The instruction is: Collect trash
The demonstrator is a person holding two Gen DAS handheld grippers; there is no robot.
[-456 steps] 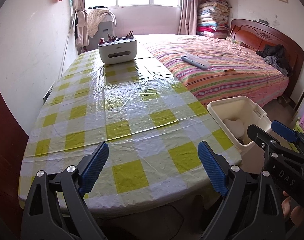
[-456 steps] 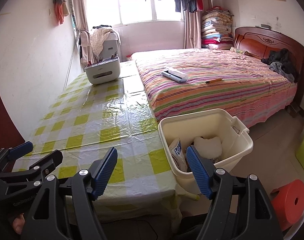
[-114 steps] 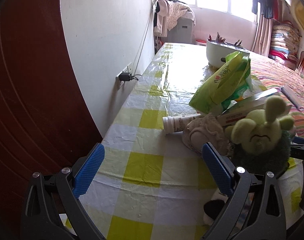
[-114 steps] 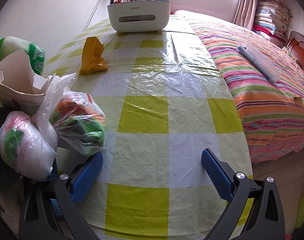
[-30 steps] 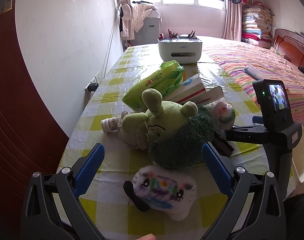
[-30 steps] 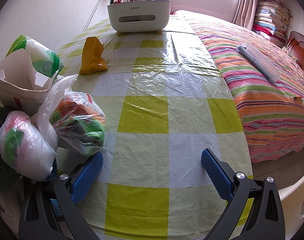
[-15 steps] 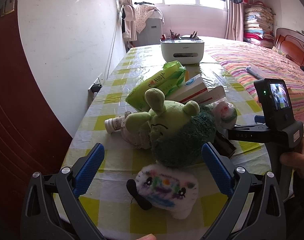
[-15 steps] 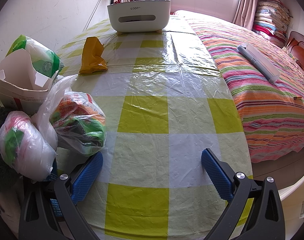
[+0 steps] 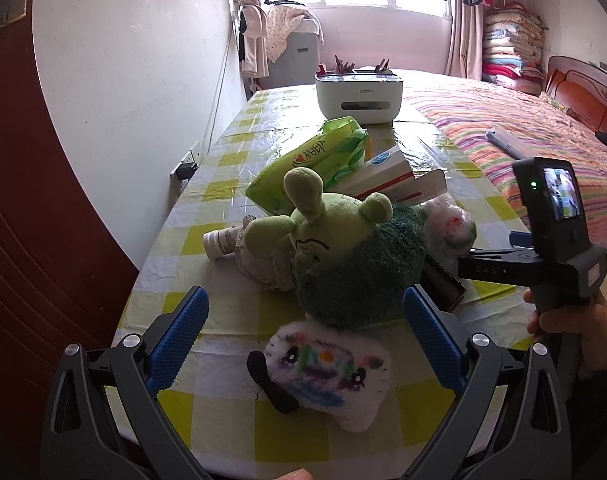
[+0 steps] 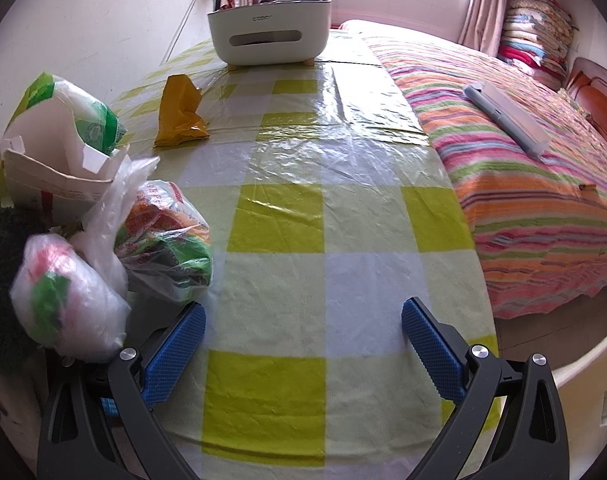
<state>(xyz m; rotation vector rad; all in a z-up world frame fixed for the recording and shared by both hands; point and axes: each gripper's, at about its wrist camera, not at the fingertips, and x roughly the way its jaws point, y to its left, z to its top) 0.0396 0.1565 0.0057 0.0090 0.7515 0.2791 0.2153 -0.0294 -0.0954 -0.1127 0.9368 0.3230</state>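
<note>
Left gripper (image 9: 305, 332) held low over the near edge of a table (image 9: 223, 280) in yellow-and-white checked plastic, blue pads wide apart, gripping nothing; between the pads, at 6 o'clock of the left wrist view, a small white plush toy (image 9: 327, 372) with coloured scribbles, lying flat; just beyond it toward 12 o'clock, a green plush toy (image 9: 335, 240) with round ears, on its side atop a dark green furry mass; touching that toy at 10 o'clock, a small white bottle (image 9: 219, 242) on its side; behind, a green snack packet (image 9: 315, 160) and a torn white carton (image 9: 391, 178), leaning together; at 2 o'clock of the pile, a knotted clear plastic bag (image 9: 451, 226); far off at 12 o'clock, a white tissue box (image 9: 359, 98) with clips on top; at 3 o'clock, a hand (image 9: 571, 328) wrapped round the other tool's handle. Right gripper (image 10: 303, 344) also spread wide and empty, over bare tablecloth; at 9 o'clock of the right wrist view, bagged trash (image 10: 67, 288) and a second crumpled bag (image 10: 167, 248) pressed against the left pad; at 11 o'clock, a crumpled yellow wrapper (image 10: 179, 112), alone, well apart from the pile; at 4 o'clock, below the table edge, the rim of a cream bin (image 10: 587, 376); along the right, a striped bedspread (image 10: 523, 168).
</note>
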